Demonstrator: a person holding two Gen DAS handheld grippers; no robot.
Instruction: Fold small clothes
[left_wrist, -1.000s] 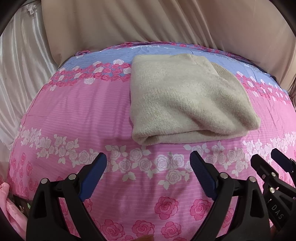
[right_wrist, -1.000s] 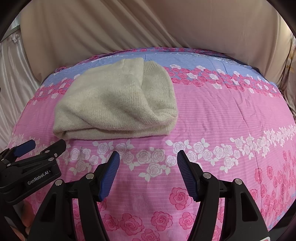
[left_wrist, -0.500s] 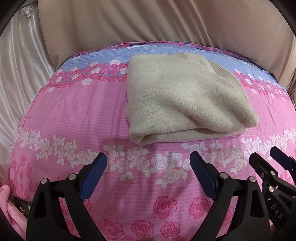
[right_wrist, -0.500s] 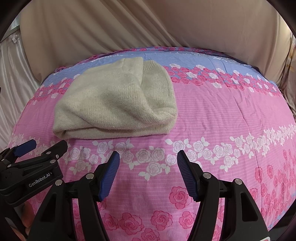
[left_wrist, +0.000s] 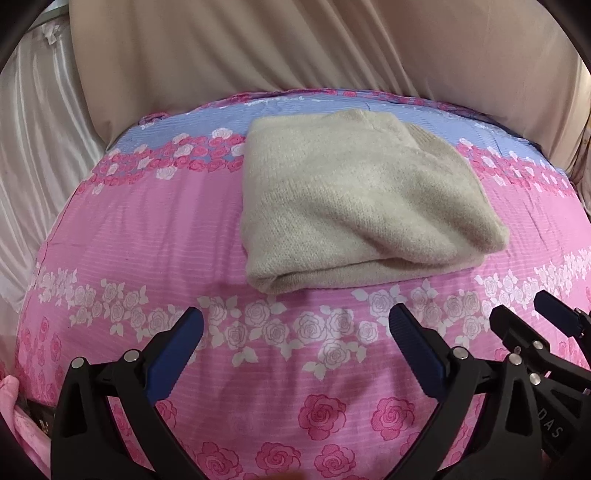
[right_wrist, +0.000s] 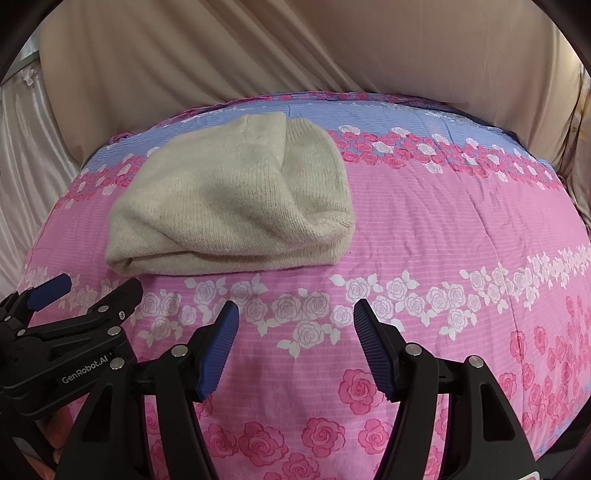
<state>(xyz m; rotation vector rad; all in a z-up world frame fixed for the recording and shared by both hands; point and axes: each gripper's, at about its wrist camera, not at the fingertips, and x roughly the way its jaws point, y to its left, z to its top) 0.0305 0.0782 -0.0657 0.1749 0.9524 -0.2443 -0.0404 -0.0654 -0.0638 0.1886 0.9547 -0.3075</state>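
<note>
Sweater: a cream knitted sweater (left_wrist: 354, 210) is seen folded into a thick, roughly square bundle, lying flat toward the far part of the bed, its far edge over the blue band of the cover.
Fold edge: the rounded folded edge is turned toward the grippers, and a ribbed hem is visible at the far right corner.
Bedspread: a pink bedspread (left_wrist: 147, 236) printed with white and pink roses is spread under everything.
Backdrop: beige draped cloth (left_wrist: 295, 44) is hung behind the bed, with pale satin fabric (left_wrist: 33, 140) at the left.
Left gripper (left_wrist: 295, 350): its blue-padded fingers have just been spread wider and are held far apart over the bedspread, nothing between them, clear of the sweater.
Right gripper (right_wrist: 295, 347): its fingers are held apart with nothing between them, near the sweater's front edge but not touching it.
Spacing: the two grippers are held just beside each other.
</note>
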